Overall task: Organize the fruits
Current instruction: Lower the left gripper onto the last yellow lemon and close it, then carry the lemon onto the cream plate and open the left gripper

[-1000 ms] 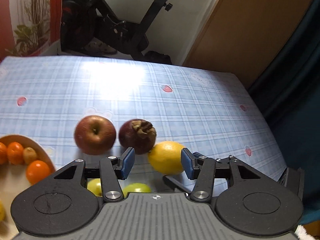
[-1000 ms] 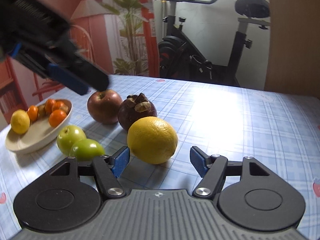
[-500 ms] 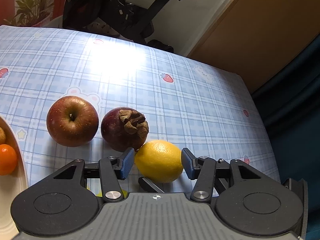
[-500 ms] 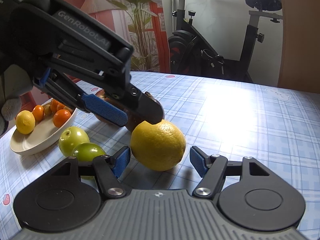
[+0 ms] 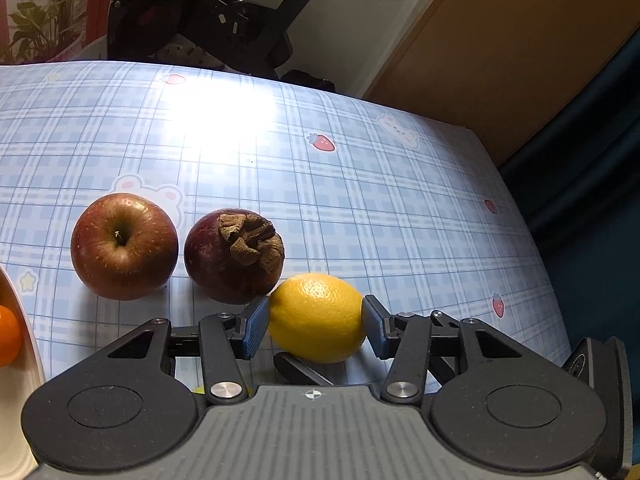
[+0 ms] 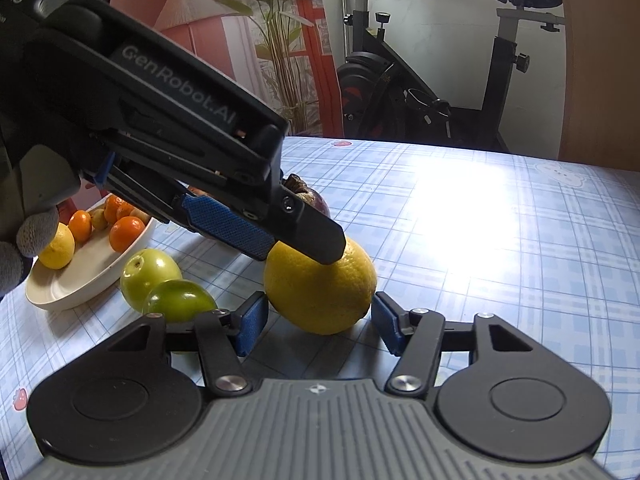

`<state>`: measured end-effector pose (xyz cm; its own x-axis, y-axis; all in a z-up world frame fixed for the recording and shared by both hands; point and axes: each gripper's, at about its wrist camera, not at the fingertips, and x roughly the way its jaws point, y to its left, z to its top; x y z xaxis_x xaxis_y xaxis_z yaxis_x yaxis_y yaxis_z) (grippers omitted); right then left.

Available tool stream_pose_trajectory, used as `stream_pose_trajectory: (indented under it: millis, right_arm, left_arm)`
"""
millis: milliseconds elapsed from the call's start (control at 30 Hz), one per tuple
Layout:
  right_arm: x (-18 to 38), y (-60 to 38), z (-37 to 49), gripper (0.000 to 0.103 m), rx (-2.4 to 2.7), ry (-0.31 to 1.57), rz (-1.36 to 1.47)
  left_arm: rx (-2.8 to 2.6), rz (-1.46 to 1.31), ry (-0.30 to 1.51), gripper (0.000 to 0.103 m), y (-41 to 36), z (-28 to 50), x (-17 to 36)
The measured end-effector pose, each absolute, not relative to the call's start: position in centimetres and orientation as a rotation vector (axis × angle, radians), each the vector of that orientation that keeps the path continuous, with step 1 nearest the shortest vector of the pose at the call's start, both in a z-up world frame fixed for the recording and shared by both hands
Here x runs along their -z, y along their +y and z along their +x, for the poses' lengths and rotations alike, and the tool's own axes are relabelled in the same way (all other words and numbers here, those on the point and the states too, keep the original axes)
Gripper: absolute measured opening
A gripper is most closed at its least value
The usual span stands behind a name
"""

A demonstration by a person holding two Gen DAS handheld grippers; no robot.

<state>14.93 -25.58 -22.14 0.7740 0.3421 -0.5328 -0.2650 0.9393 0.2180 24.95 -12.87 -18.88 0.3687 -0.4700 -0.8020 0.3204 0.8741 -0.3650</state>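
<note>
An exercise bike point(image 6: 440, 92) is standing behind the counter point(image 5: 360, 184), which is wearing a blue checked cloth, and the round yellow lemon point(image 5: 316, 316) is lying on it just beside the dark purple mangosteen point(image 5: 234, 256) and near the red apple point(image 5: 124, 246). We are pressing both blue pads of our left tool point(image 5: 312, 320) against the lemon's sides. Our right tool point(image 6: 318, 322) is closing around the same lemon, its pads not yet touching.

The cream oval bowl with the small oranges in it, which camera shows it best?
The right wrist view. There the cream oval bowl shows nearly whole at the left, with small oranges and a little yellow lemon inside. The left wrist view catches only a strip of its rim and one orange at the left edge.
</note>
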Motion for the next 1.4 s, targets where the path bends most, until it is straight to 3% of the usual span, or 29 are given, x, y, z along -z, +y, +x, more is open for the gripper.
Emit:
stream_pose_trajectory:
  millis: [600,1033,1400]
  right_arm:
    - [19.7,-25.2,12.1,0.059,-0.323,0.53,0.157]
    - [14.5,-16.0,15.0,0.059,-0.494,0.516,0.115]
    - [14.9,-6.0,19.6,0.059,-0.629,0.593,-0.012]
  left_arm:
    - [0.574,-0.05,1.007,0.053,-12.9,22.1,15.6]
    - [0.467,-0.104,0.955,0.053,-1.4,21.6,10.8]
    - [0.347,-0.154,0.976,0.053,8.8,23.0,11.7]
